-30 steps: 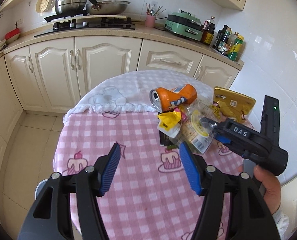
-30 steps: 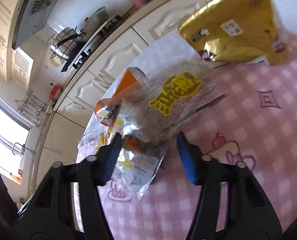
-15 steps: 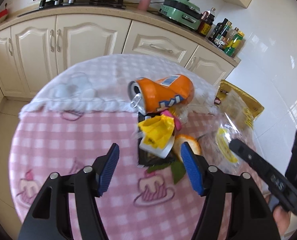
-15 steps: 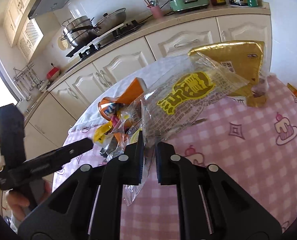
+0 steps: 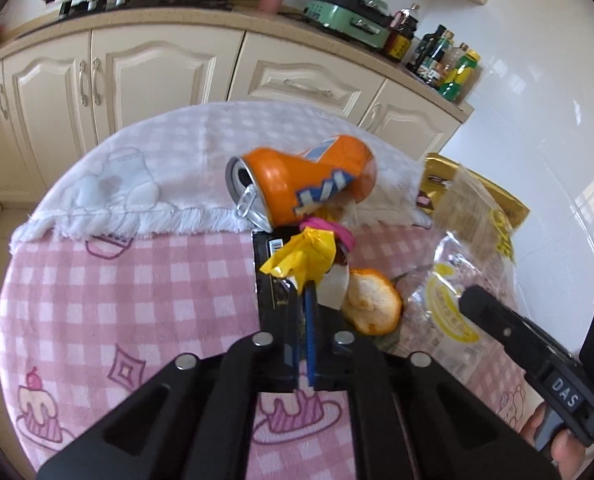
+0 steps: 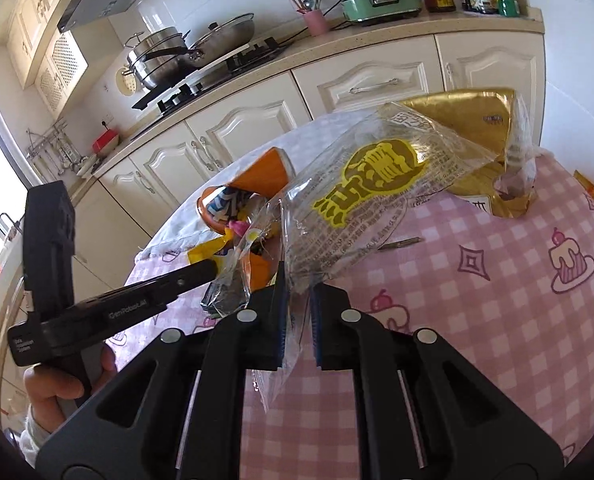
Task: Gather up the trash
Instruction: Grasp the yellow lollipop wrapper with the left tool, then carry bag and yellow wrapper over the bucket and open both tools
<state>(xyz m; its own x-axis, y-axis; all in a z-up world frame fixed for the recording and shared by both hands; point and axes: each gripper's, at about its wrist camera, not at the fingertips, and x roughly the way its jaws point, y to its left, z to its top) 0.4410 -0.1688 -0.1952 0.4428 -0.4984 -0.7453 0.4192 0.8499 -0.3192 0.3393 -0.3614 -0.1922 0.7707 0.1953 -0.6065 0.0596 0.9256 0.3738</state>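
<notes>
My left gripper (image 5: 305, 300) is shut on a yellow wrapper (image 5: 301, 256) in the trash pile on the pink checked table (image 5: 117, 300). Around it lie a crushed orange can (image 5: 301, 184), a black packet (image 5: 266, 276) and an orange peel (image 5: 371, 306). My right gripper (image 6: 297, 292) is shut on a clear plastic bag with a yellow logo (image 6: 369, 184) and holds it above the table. The bag also shows in the left wrist view (image 5: 457, 280). A gold foil bag (image 6: 469, 120) lies behind it.
A white cloth (image 5: 157, 176) covers the far part of the table. Cream kitchen cabinets (image 5: 157, 60) stand behind, with a stove, pots and bottles on the counter. A white tiled wall (image 5: 537, 120) is at the right. The other gripper's hand (image 6: 57, 380) is at left.
My left gripper moved in onto the pile and shut on the yellow wrapper. My right gripper, open a second ago, shut on the clear bag and lifted it.
</notes>
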